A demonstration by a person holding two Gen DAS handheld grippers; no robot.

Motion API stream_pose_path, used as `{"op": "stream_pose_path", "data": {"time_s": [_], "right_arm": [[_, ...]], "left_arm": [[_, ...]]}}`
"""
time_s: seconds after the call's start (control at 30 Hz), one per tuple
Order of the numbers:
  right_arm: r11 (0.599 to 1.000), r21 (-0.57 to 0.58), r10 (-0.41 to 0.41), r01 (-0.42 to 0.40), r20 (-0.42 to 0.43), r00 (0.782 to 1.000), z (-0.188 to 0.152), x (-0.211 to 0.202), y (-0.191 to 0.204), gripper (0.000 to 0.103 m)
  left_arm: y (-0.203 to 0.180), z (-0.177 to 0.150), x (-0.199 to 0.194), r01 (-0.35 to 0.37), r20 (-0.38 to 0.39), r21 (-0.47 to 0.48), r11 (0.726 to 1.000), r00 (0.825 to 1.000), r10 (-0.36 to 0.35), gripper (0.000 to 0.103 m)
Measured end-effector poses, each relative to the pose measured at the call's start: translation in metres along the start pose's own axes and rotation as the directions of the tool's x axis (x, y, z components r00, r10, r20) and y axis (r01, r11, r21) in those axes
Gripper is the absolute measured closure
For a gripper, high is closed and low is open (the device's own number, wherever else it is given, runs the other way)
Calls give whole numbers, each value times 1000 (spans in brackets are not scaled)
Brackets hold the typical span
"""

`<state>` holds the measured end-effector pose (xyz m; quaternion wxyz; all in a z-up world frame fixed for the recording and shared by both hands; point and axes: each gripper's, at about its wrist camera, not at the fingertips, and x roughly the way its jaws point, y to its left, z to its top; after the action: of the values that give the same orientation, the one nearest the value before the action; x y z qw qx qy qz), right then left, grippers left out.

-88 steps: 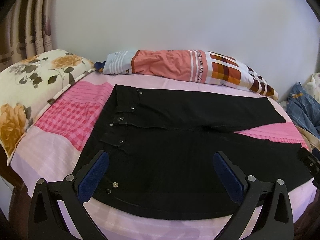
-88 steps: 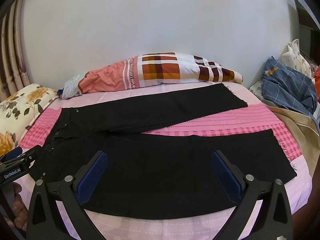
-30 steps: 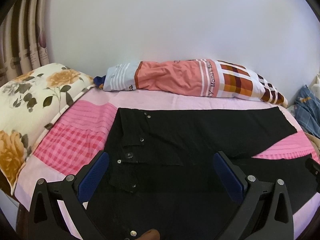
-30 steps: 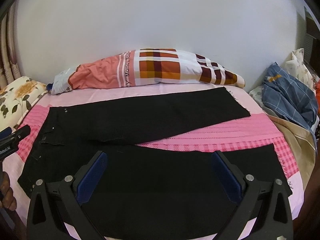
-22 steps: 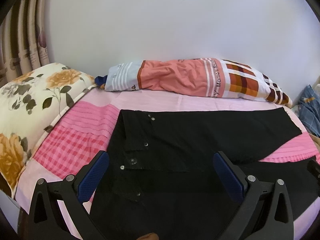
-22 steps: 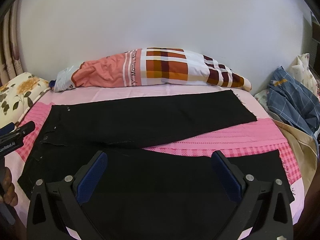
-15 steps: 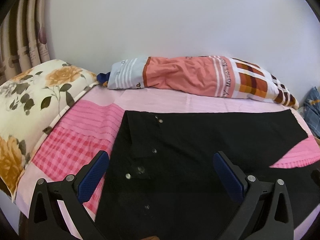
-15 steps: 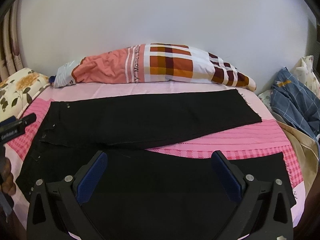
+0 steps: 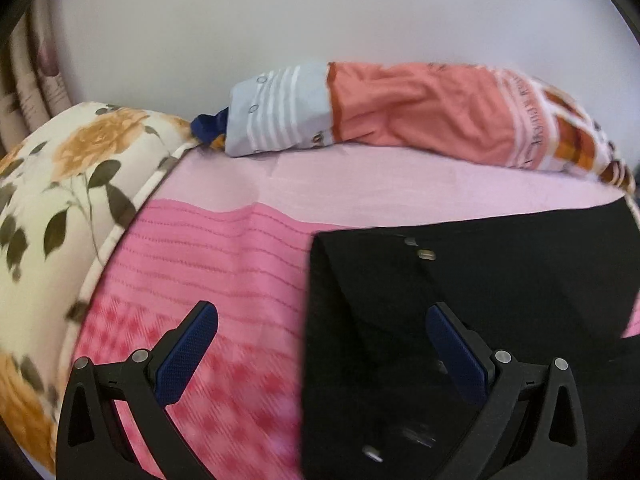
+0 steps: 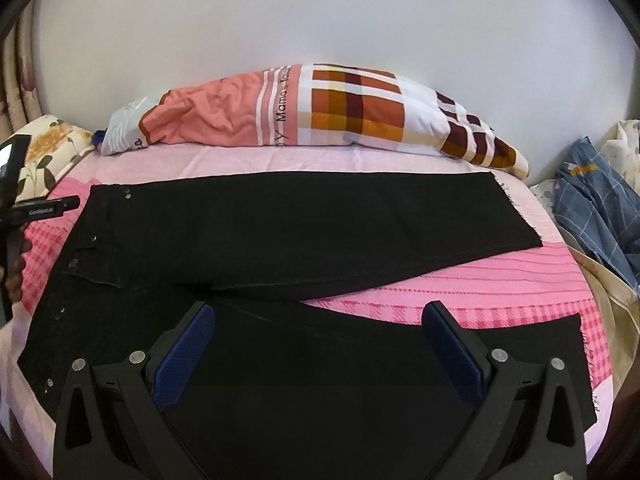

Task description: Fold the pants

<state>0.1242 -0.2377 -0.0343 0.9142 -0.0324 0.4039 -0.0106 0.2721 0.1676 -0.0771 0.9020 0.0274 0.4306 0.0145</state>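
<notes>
While the black pants lie spread flat on the bed, waistband toward your left and the two legs fanning apart to your right, both of your grippers hang above them with nothing held. Your right gripper stands with its jaws wide apart over the near leg, blue pads clear of the cloth. Your left gripper is likewise spread wide — it straddles the waistband edge, one pad over the pink checked bedsheet, the other over the black fabric near the metal buttons. That view is blurred toward its lower edge.

From the right wrist view you can see the far leg reaching to a frayed hem near the bed's right side, with a strip of pink sheet showing between the legs. Behind the pants, along the wall, lies a long bolster in coral and checked patches. A floral pillow sits at your left — a blue checked cloth is heaped at your right.
</notes>
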Motion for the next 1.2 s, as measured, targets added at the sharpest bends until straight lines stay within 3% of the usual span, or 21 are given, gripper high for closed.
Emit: {"op": "stream_pose_path", "data": {"time_s": [0.07, 0.13, 0.17, 0.2, 0.23, 0.3, 0.43, 0.47, 0.5, 0.53, 0.57, 0.6, 0.9, 1.0, 1.07, 1.2], "right_arm": [[1000, -8, 6, -6, -16, 1000, 0, 7, 5, 1], [1000, -20, 9, -10, -31, 999, 0, 13, 10, 1], [1000, -24, 8, -9, -35, 999, 0, 15, 11, 1], [1000, -29, 7, -8, -39, 999, -1, 17, 13, 1], [1000, -30, 7, -8, -42, 999, -1, 18, 14, 1], [1000, -29, 8, -10, -50, 999, 0, 20, 15, 1], [1000, -29, 7, -9, -58, 998, 1, 23, 17, 1], [999, -30, 8, -10, -59, 998, 1, 23, 18, 1], [999, -32, 10, -12, -59, 998, 1, 23, 19, 1], [999, -33, 10, -12, -59, 998, 1, 23, 20, 1], [999, -34, 10, -12, -59, 998, 1, 23, 20, 1], [999, -35, 11, -13, -58, 998, 1, 22, 21, 1], [999, -31, 11, -13, -60, 998, 0, 22, 22, 1], [1000, -16, 18, -19, -67, 998, 0, 24, 20, 1], [1000, -18, 22, -23, -74, 997, -1, 26, 21, 1], [999, -33, 24, -26, -75, 997, -3, 26, 26, 1]], "left_arm": [[6, 5, 17, 82, -31, 28, 996, 996, -81, 0], [13, 12, 43, 254, -128, 25, 967, 960, -249, 0], [18, 14, 56, 313, -176, -8, 950, 934, -309, 0], [23, 17, 65, 341, -192, -35, 940, 920, -341, 0], [26, 20, 68, 345, -183, -41, 938, 920, -346, 0], [33, 27, 70, 325, -133, -18, 946, 937, -324, 0], [39, 39, 75, 347, -106, -22, 938, 932, -348, 1], [39, 41, 77, 315, -108, -12, 949, 943, -315, 5], [37, 44, 83, 237, -122, 22, 971, 965, -233, 18], [35, 44, 86, 224, -138, 39, 974, 966, -217, 29], [35, 44, 91, 255, -164, 42, 966, 956, -245, 47], [36, 45, 95, 312, -195, 15, 950, 933, -304, 53], [38, 51, 88, 412, -200, 5, 911, 893, -403, 53], [35, 45, 84, 405, -199, 40, 913, 899, -390, 53], [30, 41, 91, 419, -238, 48, 907, 886, -397, 53], [23, 44, 96, 415, -236, 67, 907, 890, -390, 53]]}}
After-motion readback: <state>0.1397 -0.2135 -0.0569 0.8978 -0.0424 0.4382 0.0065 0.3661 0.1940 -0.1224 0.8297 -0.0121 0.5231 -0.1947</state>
